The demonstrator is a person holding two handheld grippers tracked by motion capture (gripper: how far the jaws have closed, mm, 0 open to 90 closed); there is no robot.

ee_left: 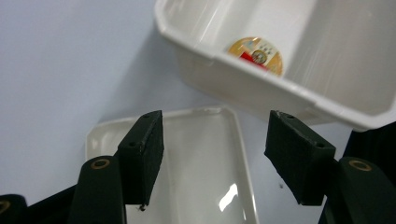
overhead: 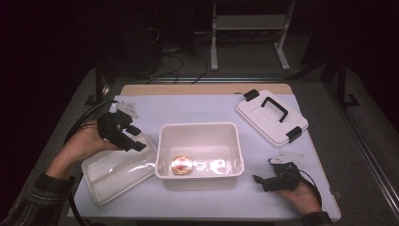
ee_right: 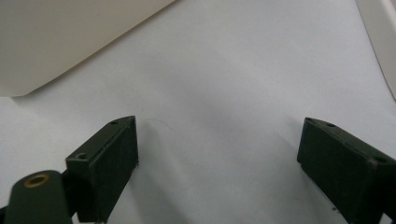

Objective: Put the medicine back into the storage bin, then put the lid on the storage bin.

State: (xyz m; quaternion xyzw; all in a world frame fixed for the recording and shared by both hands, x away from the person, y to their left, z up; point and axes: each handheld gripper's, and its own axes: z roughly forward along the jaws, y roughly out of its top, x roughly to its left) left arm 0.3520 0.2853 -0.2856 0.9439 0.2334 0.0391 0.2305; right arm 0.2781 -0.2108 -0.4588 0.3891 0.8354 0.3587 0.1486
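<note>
The tabletop (overhead: pixel 197 106) carries a white bin (overhead: pixel 200 175) with a round tin (overhead: pixel 181 165) on its floor. Just under the left tool (overhead: pixel 133 139) lies a shallow tray (overhead: pixel 101 186), its long axis running away from that tool toward the bin beyond; jaws partly apart, gripping nothing. The right tool (overhead: pixel 259 180) rests beyond the bin's far side, spread wide, empty.

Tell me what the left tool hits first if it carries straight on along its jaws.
Most likely the shallow white tray lying between the open jaws of the left tool; the deeper white tub with the round tin sits farther along. Depth is hard to judge.
</note>
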